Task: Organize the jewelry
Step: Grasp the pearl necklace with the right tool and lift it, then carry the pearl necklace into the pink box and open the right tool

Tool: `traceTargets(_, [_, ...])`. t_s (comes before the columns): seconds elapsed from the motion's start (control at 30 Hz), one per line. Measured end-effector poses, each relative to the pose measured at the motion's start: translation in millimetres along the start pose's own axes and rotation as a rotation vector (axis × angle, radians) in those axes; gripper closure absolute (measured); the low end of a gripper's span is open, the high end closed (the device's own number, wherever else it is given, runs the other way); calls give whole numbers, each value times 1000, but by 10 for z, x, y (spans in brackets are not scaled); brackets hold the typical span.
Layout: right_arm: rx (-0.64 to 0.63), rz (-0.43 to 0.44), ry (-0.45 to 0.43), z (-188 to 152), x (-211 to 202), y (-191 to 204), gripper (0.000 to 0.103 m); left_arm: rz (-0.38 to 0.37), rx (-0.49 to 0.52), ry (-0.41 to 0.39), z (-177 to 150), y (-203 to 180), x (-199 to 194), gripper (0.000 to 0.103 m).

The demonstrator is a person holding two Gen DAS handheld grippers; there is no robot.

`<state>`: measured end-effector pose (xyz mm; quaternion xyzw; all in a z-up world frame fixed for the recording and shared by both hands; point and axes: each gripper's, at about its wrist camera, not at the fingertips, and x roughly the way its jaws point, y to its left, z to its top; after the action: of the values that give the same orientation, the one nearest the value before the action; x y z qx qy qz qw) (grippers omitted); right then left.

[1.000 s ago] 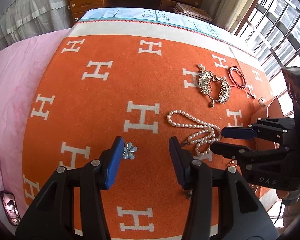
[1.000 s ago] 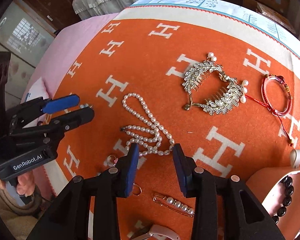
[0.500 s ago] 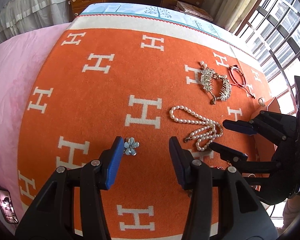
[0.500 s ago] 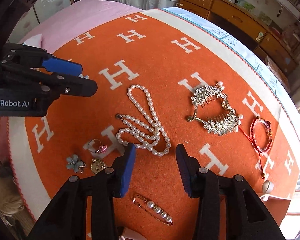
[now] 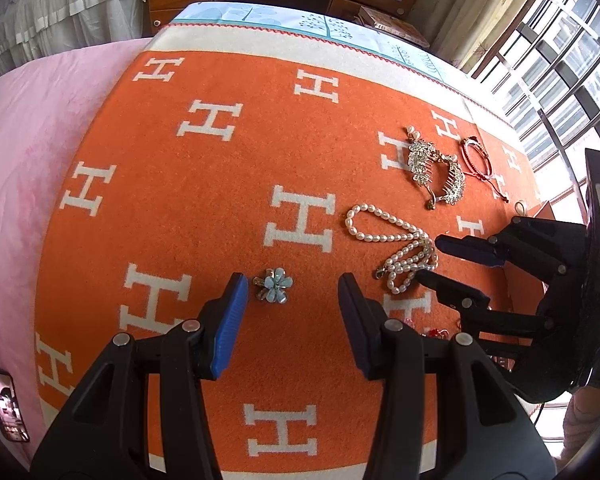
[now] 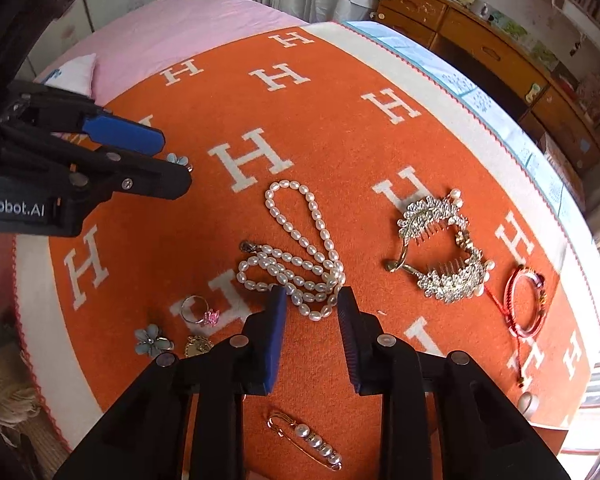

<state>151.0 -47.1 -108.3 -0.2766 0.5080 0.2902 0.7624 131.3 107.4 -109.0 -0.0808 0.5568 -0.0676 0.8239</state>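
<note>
Right gripper (image 6: 311,300) astride pearl necklace (image 6: 296,256) edge

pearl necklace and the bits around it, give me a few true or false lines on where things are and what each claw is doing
1. The pearl necklace lies on the orange blanket. True.
2. The right claw has lifted the necklace. False: its jaws have just been closing around the near end of the necklace, which lies flat.
3. The left claw is shut on the blue flower brooch. False: it is open, the brooch lying between its jaws.
4. The red cord bracelet lies beside the silver hair comb. True.
</note>
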Motion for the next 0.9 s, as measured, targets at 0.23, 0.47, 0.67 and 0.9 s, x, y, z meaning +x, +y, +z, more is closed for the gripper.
traceTargets(0.23, [-158, -62, -36, -21, -8, 252, 81, -4, -10, 4, -14, 32, 2, 59])
traceTargets(0.47, [-43, 3, -11, 23, 1, 94, 98, -3, -12, -2, -31, 47, -38, 59])
traceTargets(0.67, [195, 89, -112, -65, -337, -242, 98, 9, 5, -24, -20, 23, -167, 59])
traceTargets(0.9, [412, 161, -312, -216, -1164, -610, 98, 7, 67, -56, 37, -228, -378, 59])
